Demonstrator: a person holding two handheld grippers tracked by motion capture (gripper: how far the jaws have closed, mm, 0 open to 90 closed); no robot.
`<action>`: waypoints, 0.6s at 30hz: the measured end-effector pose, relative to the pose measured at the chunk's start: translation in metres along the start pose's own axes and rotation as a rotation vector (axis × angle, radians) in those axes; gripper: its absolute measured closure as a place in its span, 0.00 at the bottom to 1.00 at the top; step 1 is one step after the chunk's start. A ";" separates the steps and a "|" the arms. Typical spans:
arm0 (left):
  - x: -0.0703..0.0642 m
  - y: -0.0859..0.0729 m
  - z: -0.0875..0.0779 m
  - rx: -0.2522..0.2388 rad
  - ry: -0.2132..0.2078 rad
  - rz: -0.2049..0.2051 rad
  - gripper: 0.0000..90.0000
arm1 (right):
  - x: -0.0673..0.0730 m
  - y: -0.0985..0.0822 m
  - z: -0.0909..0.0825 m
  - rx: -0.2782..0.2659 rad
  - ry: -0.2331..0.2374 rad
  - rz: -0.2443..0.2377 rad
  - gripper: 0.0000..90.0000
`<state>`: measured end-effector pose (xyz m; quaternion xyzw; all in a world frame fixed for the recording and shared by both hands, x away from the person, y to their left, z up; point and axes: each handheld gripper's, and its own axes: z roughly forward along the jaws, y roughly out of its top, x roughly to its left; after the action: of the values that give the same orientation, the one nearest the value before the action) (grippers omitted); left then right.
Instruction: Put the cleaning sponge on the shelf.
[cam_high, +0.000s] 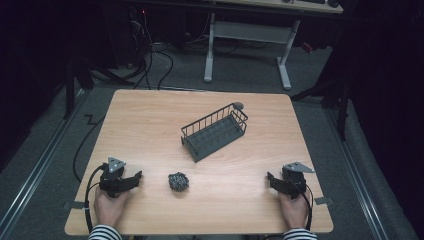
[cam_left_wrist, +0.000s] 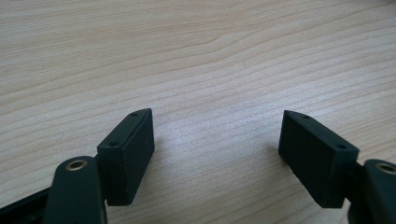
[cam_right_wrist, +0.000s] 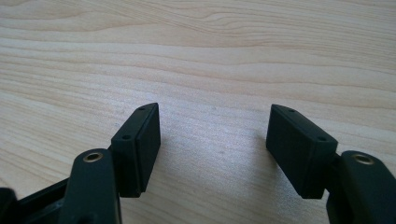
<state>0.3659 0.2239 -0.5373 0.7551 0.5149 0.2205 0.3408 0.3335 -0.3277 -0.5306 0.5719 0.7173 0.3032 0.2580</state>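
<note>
While both pairs of tongs rest near the front edge of the table (cam_high: 150, 107), we read the steel scrubber (cam_high: 178, 180) as the thing in hand, since it lies nearest to them. From the left tongs (cam_high: 136, 178) it sits at about three o'clock, near but not touching; from the right tongs (cam_high: 270, 180) it lies at nine o'clock, well apart. So our left hand (cam_high: 109, 206) is the nearer one, and we judge a short sideways reach from there the natural move. The scrubber is a round wad (no long axis to line up with), so the jaws could take it from any side.

Up the table, at about one o'clock from the scrubber, stands the wire basket (cam_high: 215, 131), its long axis running from seven to one o'clock, a likely place for the wad. In both gripper views the jaws stand wide, with bare wood between them; the right hand (cam_high: 294, 210) holds its tongs likewise idle.
</note>
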 end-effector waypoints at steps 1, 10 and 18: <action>0.000 0.000 0.000 0.000 0.000 -0.001 0.30 | 0.000 0.000 0.000 0.000 0.000 0.000 0.39; 0.000 0.000 0.000 -0.003 0.011 -0.005 0.34 | 0.000 0.000 0.000 0.002 0.001 0.001 0.39; -0.001 0.001 -0.001 -0.009 0.008 -0.014 0.40 | 0.000 0.000 0.000 0.002 0.001 0.001 0.39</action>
<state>0.3658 0.2234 -0.5363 0.7490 0.5204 0.2233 0.3438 0.3334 -0.3273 -0.5305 0.5724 0.7174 0.3028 0.2569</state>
